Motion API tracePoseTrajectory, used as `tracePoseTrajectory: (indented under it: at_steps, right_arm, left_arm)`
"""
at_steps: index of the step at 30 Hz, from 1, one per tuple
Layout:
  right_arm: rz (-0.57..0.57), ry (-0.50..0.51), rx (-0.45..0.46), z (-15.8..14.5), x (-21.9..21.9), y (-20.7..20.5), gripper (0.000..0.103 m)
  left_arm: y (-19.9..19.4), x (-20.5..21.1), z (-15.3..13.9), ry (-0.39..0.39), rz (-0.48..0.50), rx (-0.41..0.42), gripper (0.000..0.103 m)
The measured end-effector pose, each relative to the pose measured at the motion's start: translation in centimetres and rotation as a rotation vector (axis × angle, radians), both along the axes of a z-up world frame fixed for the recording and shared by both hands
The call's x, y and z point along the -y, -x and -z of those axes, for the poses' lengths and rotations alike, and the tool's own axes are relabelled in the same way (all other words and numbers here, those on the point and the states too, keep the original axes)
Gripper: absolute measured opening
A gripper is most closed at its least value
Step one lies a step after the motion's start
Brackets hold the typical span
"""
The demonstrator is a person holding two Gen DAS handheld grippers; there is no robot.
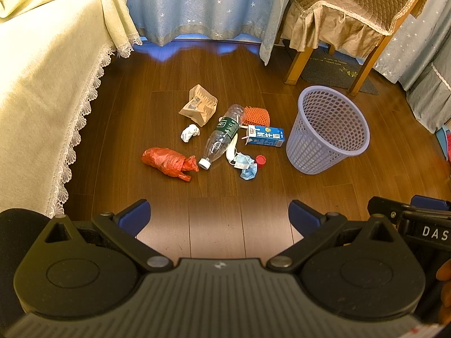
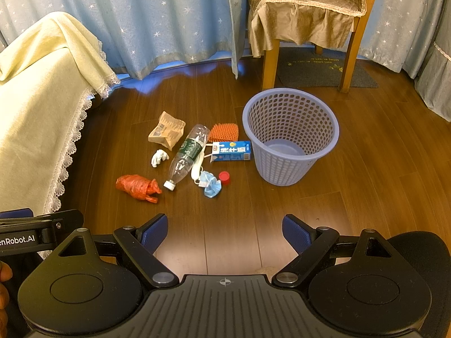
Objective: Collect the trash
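— What's in the lavender mesh basket (image 2: 291, 136)?

— As far as the right wrist view shows, just its pale bottom, with no trash resting there. It stands upright on the wooden floor (image 2: 366, 183), in front of the wooden chair (image 2: 307, 8) with the brown quilted cover.

— And the trash itself?

— All on the floor to the left of the basket, between it and the bed (image 1: 36, 90) with the cream lace-edged cover. A blue milk carton (image 2: 231, 150) lies on its side just beside the basket wall, an orange foam net (image 2: 224, 131) behind it. A clear plastic bottle (image 2: 187, 156) with a green label and white cap lies on a slant in the middle. Near its cap are a crumpled blue face mask (image 2: 211, 184), a red cap (image 2: 224, 177) and a white spoon-like piece (image 2: 196, 169), partly tucked under the bottle. Farther left: a crushed brown paper bag (image 2: 167, 131), a white tissue wad (image 2: 159, 157), a red plastic bag (image 2: 136, 187).

— Any writing you can read?

— The carton's print is too small. "enRobot.AI" shows on the other device at the left edge, cut off; the left wrist view shows "DAS", also cut off.

— The tools?

— Left tool (image 1: 219, 219) and right tool (image 2: 225, 232) both hang above bare floor, blue pads wide apart, holding nothing.
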State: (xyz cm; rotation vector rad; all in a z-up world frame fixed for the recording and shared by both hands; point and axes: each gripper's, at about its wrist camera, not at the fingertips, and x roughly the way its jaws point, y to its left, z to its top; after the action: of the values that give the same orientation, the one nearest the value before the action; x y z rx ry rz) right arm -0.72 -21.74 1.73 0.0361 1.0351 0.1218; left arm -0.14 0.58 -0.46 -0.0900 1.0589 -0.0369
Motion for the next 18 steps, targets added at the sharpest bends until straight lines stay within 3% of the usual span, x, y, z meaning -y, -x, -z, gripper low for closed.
tracePoseTrajectory:
  at_steps: [18]
  right_arm:
    - [0.000, 0.001, 0.000, 0.54, -0.21, 0.05, 0.086]
  left_arm:
    - [-0.10, 0.14, 0.06, 0.000, 0.003, -0.001, 0.102]
